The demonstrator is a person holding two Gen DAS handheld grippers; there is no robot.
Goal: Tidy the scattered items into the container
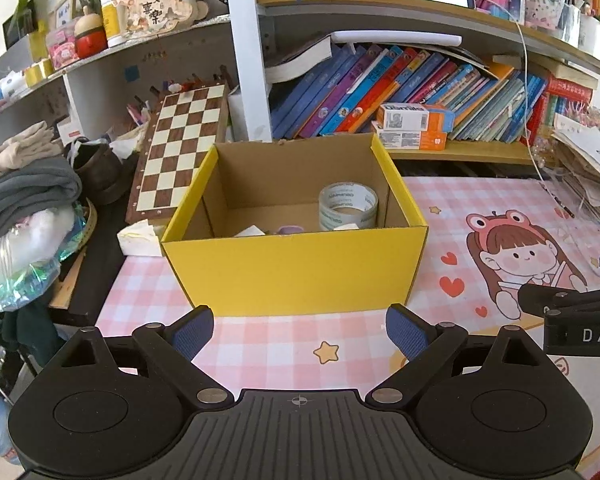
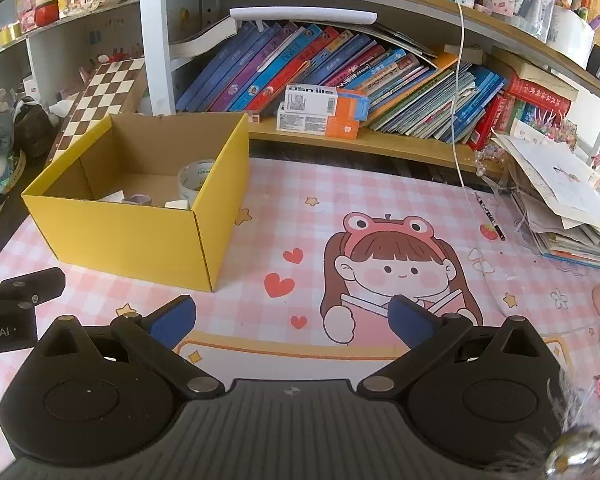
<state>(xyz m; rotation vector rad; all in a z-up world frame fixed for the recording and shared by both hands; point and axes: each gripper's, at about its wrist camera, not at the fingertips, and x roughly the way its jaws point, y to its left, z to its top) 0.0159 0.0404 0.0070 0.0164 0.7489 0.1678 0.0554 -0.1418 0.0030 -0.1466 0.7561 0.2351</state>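
Both hand-held grippers hang empty over the desk, the left hand-held gripper spread wide facing the box, the right hand-held gripper spread just as wide above the pink mat. Judging by the bare mat, little seems left to gather; a pen lies well right of the box, near the paper pile, and looks the likeliest target for the right one. Approach it low, fingers straddling its thin barrel crosswise. The box, yellow outside and plain cardboard within, stands open at the desk's left, holding a tape roll and small scraps
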